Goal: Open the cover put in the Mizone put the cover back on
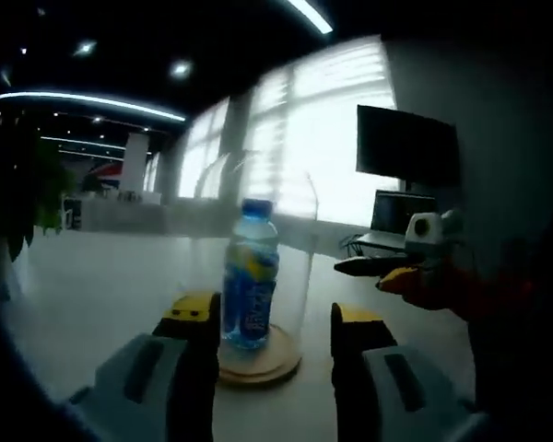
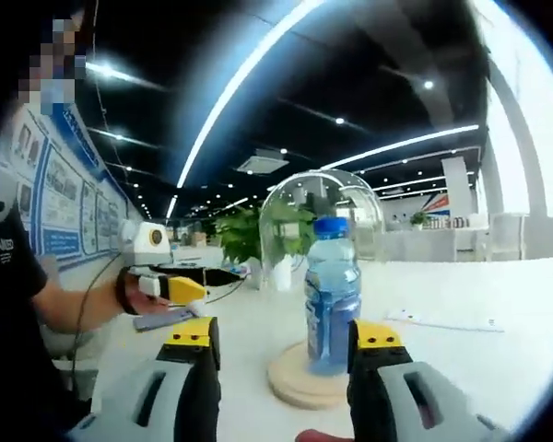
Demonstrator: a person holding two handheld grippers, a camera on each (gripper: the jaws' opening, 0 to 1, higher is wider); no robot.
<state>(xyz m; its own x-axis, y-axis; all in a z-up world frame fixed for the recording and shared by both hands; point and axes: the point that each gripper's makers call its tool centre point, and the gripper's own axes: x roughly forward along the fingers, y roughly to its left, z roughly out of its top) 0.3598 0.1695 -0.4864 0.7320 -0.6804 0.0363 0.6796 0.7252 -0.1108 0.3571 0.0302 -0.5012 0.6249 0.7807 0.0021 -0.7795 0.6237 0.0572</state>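
While both hand-held grippers (image 1: 267, 322) (image 2: 284, 343) gape unloaded, Mizone bottle (image 1: 250, 276) stands upright, cap up, on wooden base (image 1: 263, 361).

Grey gripper (image 2: 281, 345) jaws with yellow-and-black tips, black sleeve (image 2: 5, 267)

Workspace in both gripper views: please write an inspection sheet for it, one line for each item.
Surface: pale table, dim in the left gripper view.
Job's things: Mizone bottle upright on a round wooden base; a clear glass dome appears to stand over it.
Clutter: a paper sheet beyond the bottle.
Grippers: left gripper and right gripper both open, empty, each aimed at the bottle.
Cables: thin cable hanging from the left gripper; tangle by the laptop.
Surroundings: monitor, laptop, bright windows, plant, wall posters.
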